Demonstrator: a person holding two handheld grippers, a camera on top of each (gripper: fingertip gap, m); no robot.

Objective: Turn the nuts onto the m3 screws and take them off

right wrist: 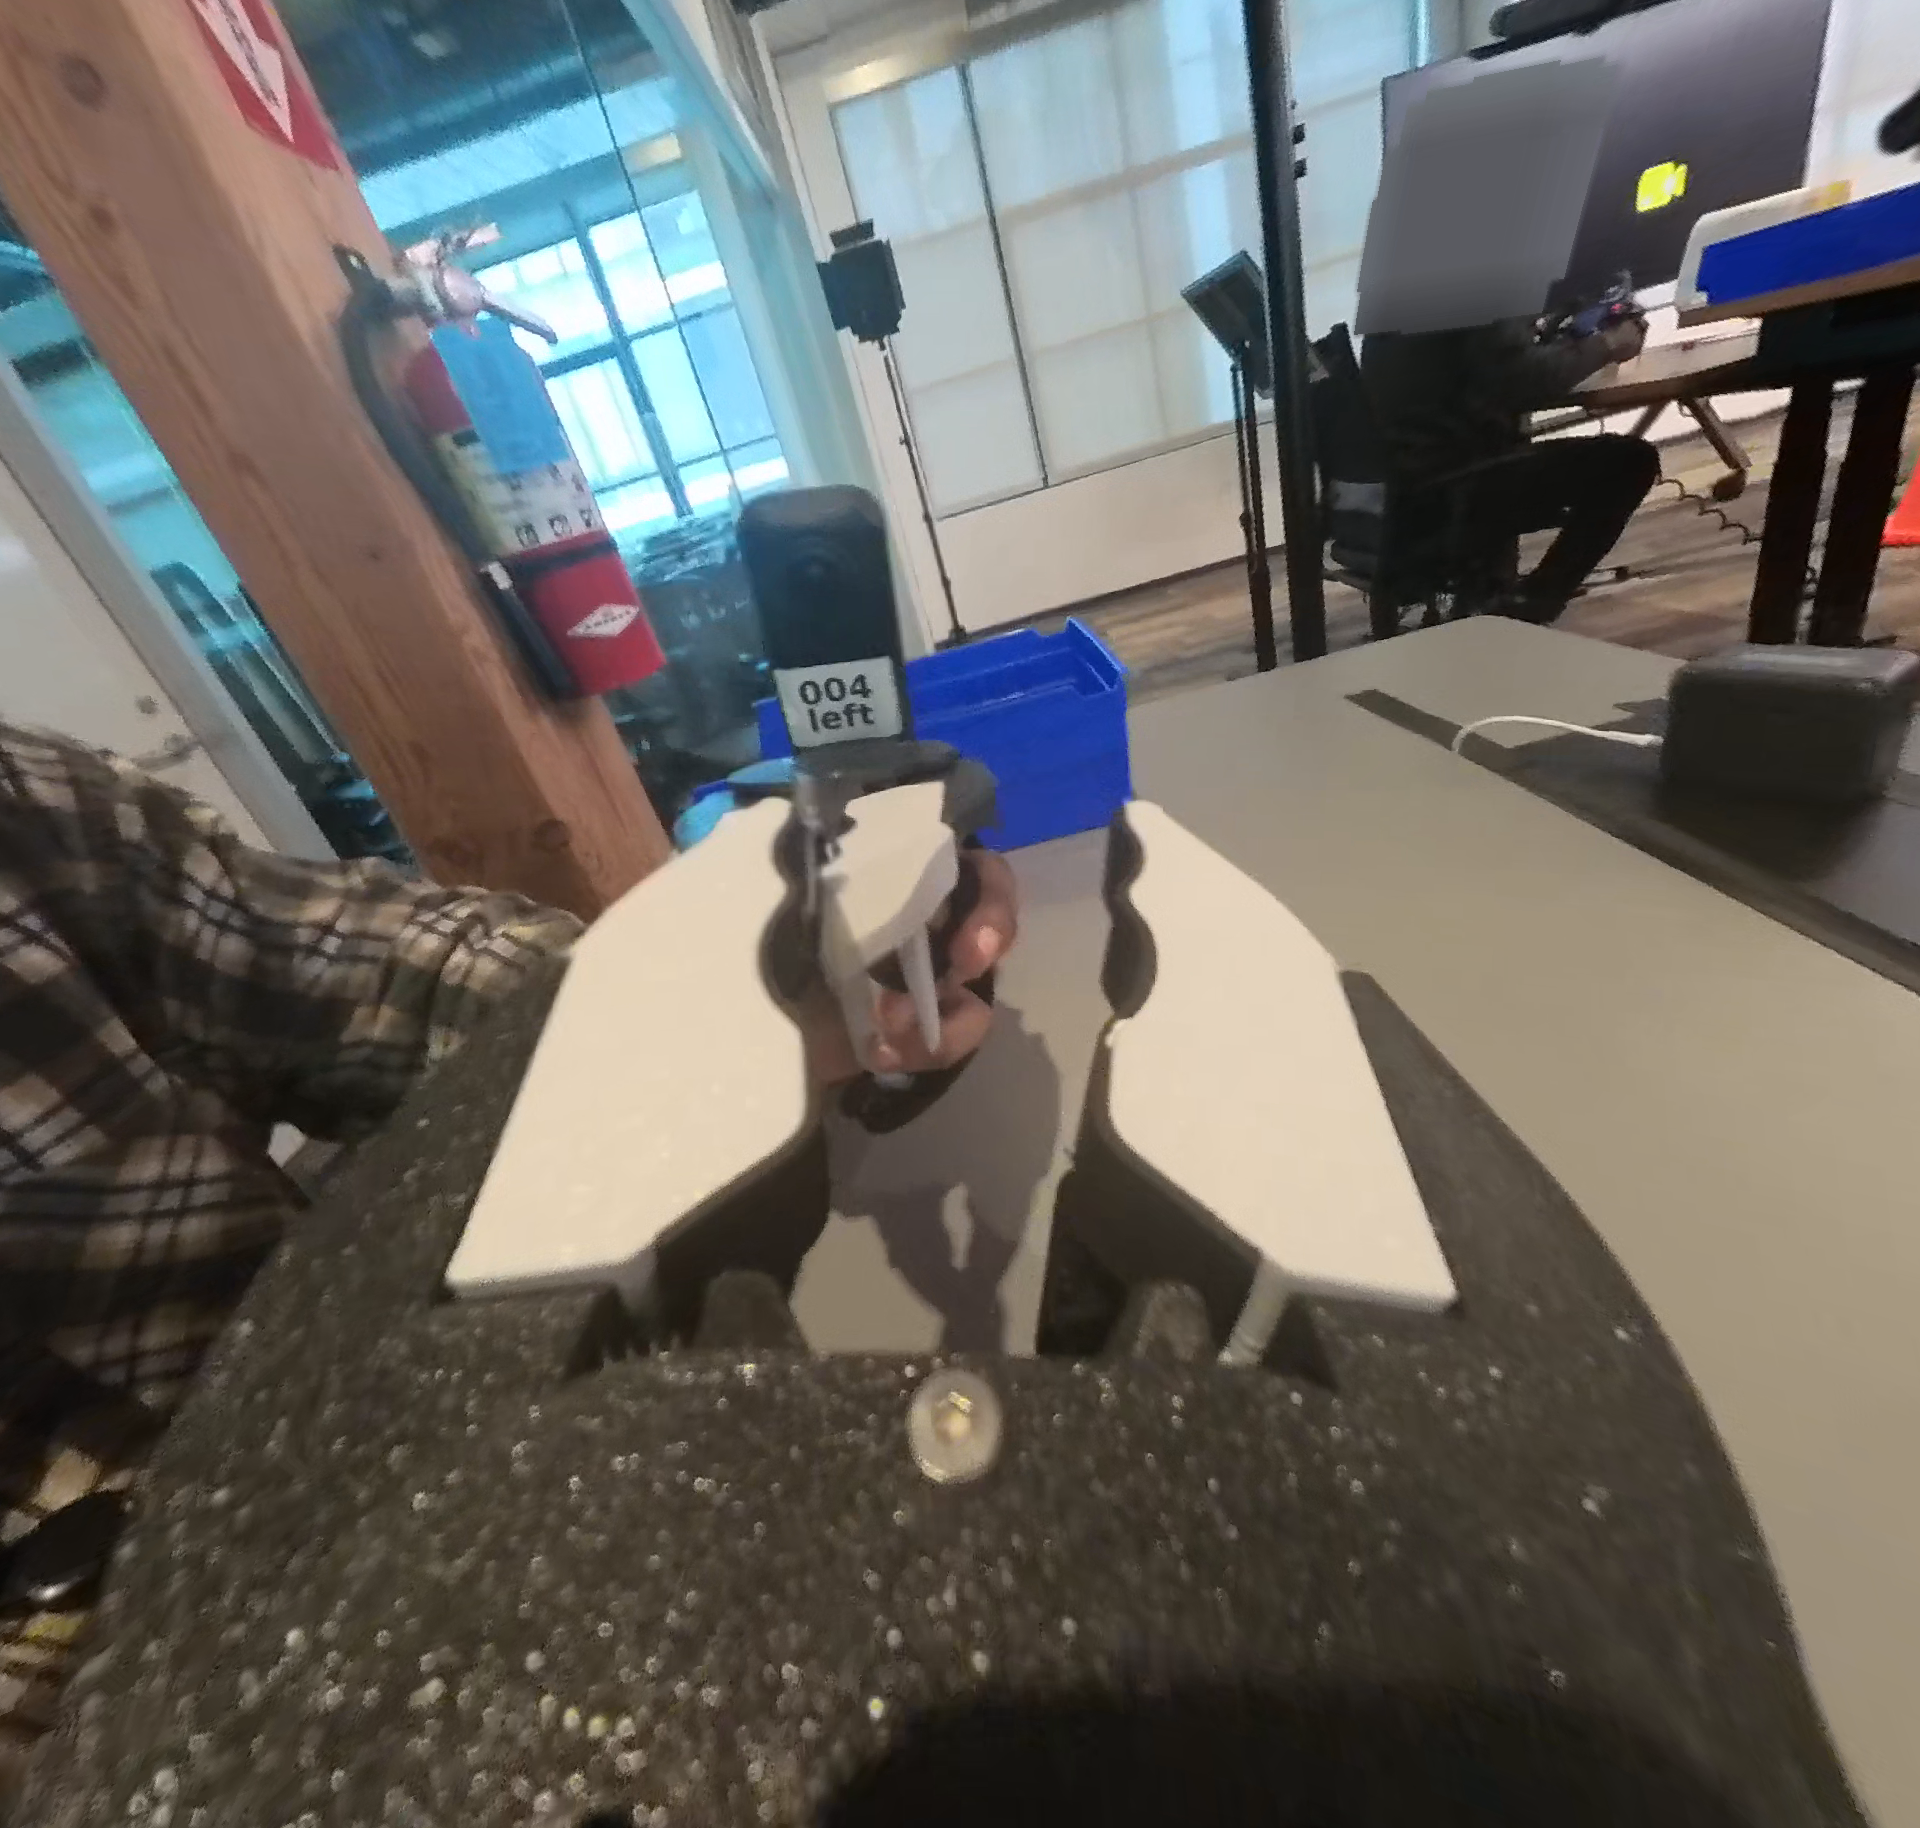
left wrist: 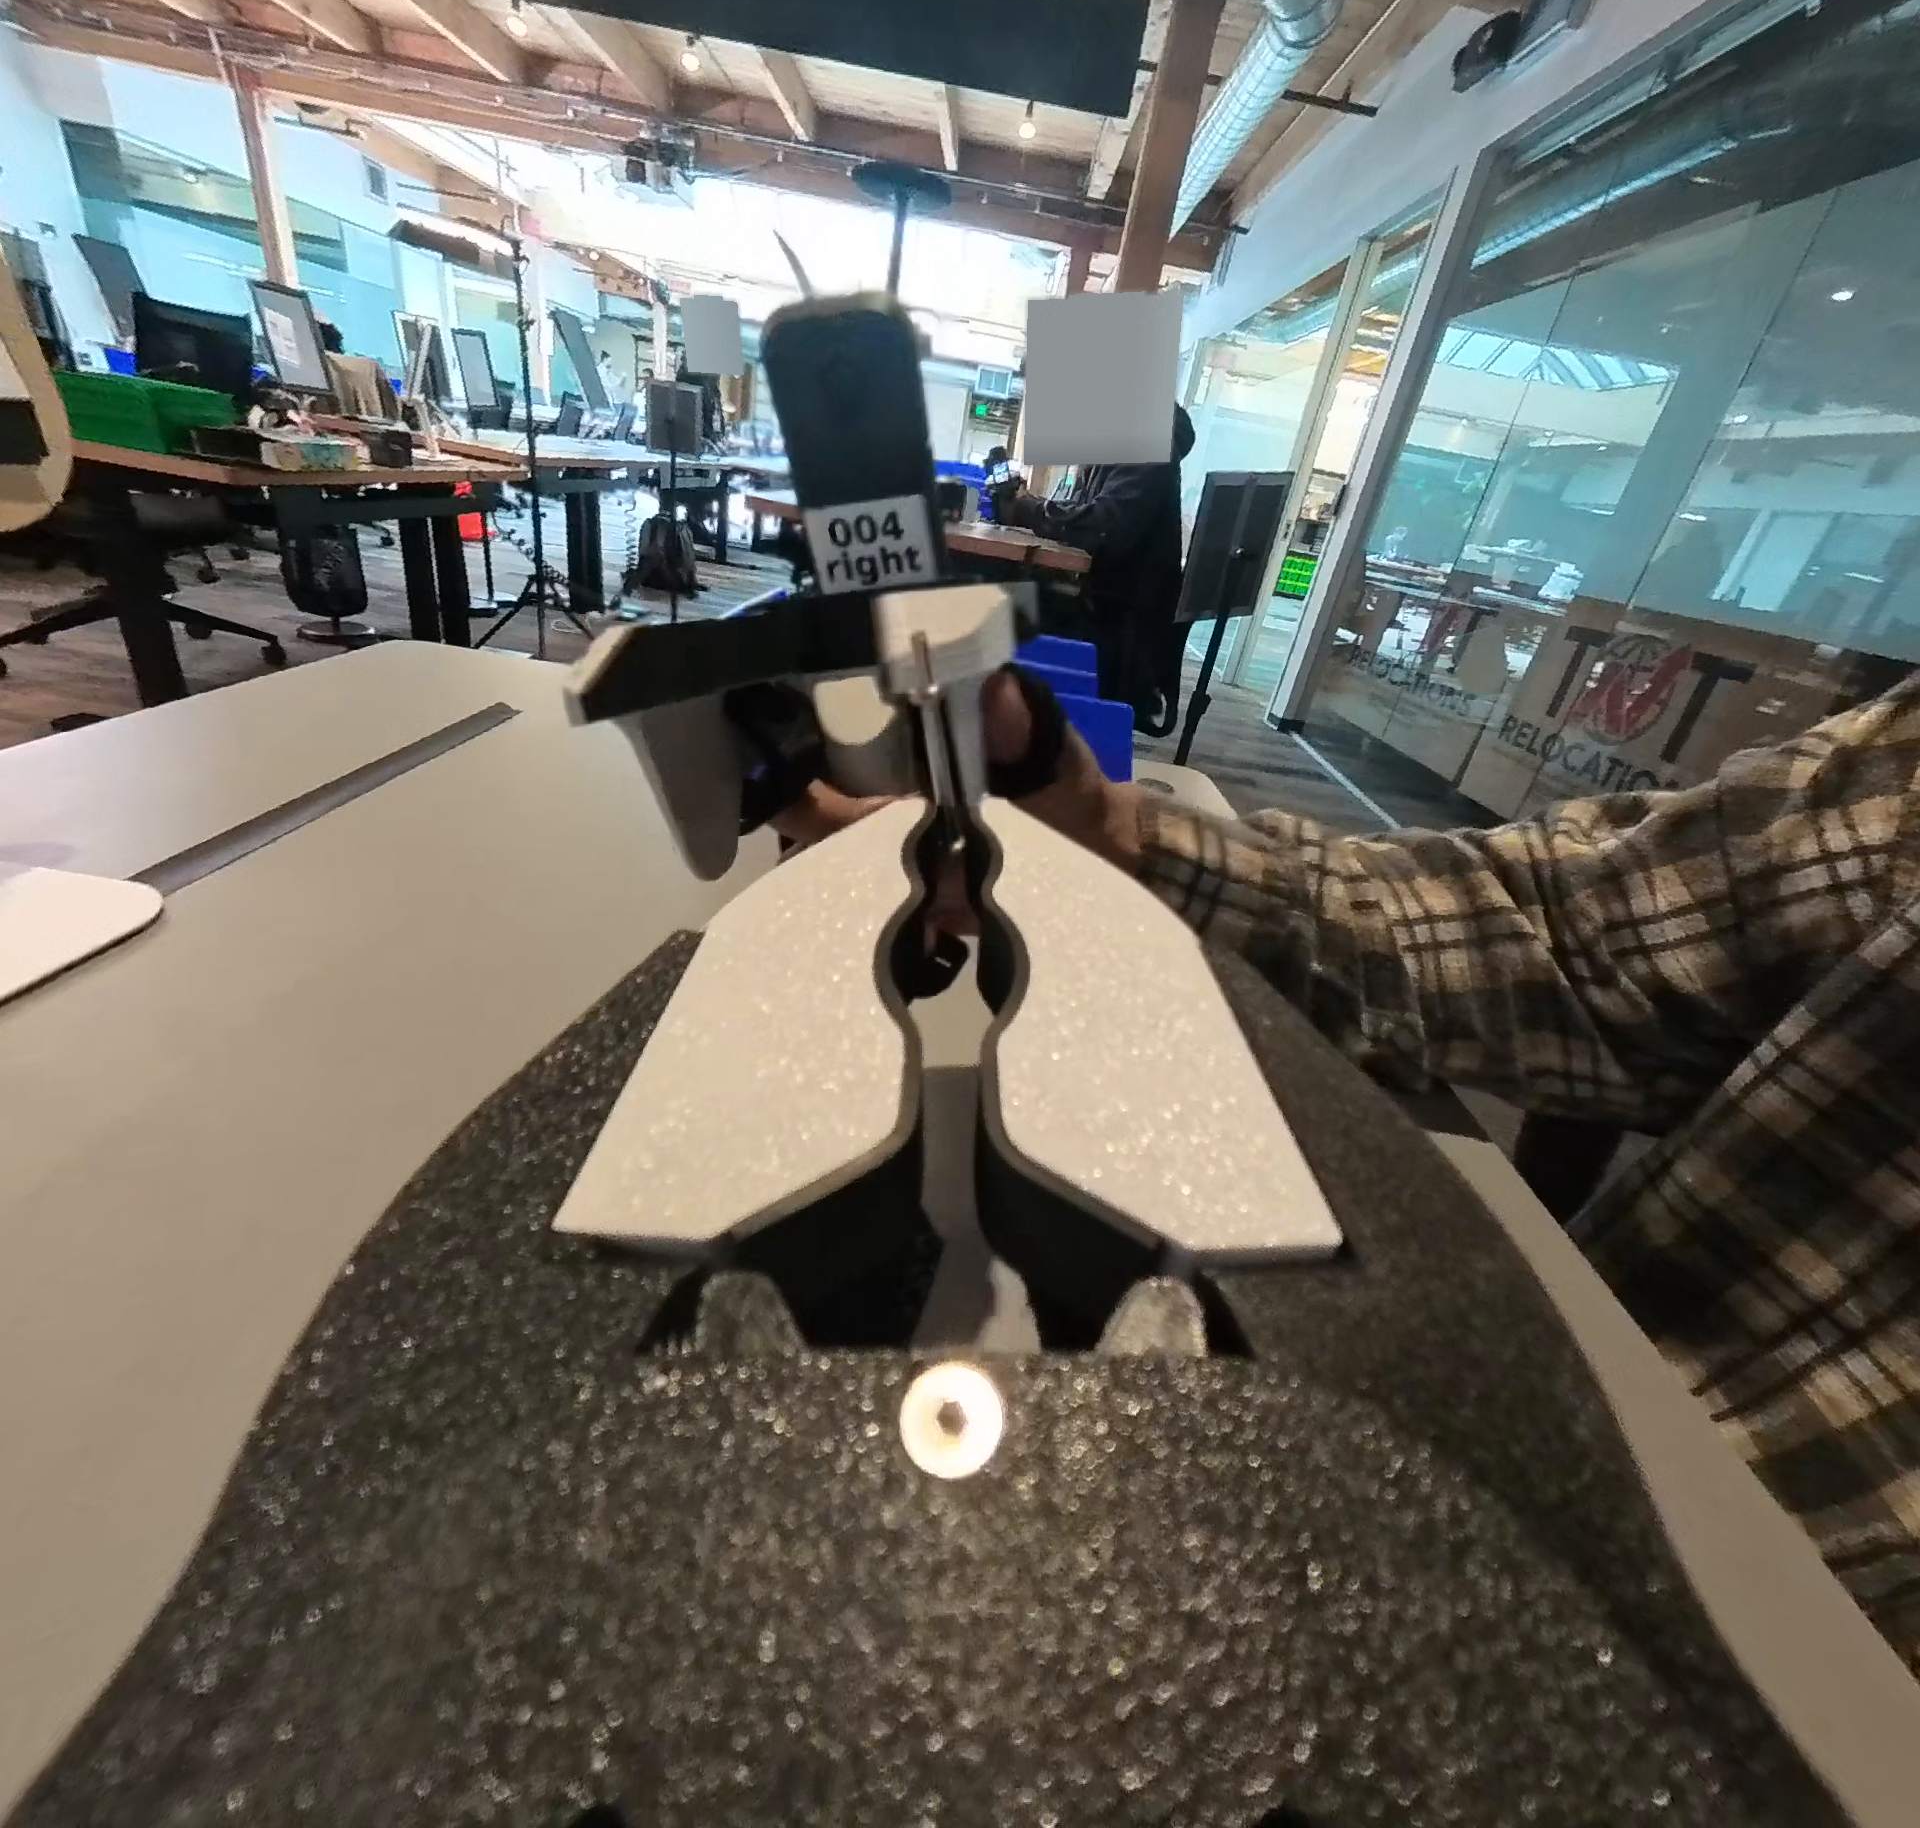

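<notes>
My left gripper [left wrist: 951, 828] is shut on the lower end of a thin metal screw [left wrist: 932, 739], which stands up from its tips. A small collar on the shaft [left wrist: 928, 689] may be a nut. I cannot tell for sure. My right gripper [right wrist: 951, 822] is open, its white fingers [right wrist: 1226, 1051] wide apart. It faces the left gripper [right wrist: 831, 843] above the grey table [right wrist: 1351, 895]. The screw [right wrist: 805, 822] shows dark and blurred beside the right gripper's left finger. In the left wrist view the screw's top reaches one finger of the right gripper [left wrist: 790, 666].
A person's plaid sleeve [left wrist: 1507, 947] comes in from the right. Blue bins [right wrist: 1018, 729] stand past the table's far edge, next to a wooden post [right wrist: 312, 531] with a fire extinguisher. A black box with a white cable [right wrist: 1787, 729] sits on the table. A white pad [left wrist: 62, 921] lies at left. The grippers' ends are close to 4 cm from one another.
</notes>
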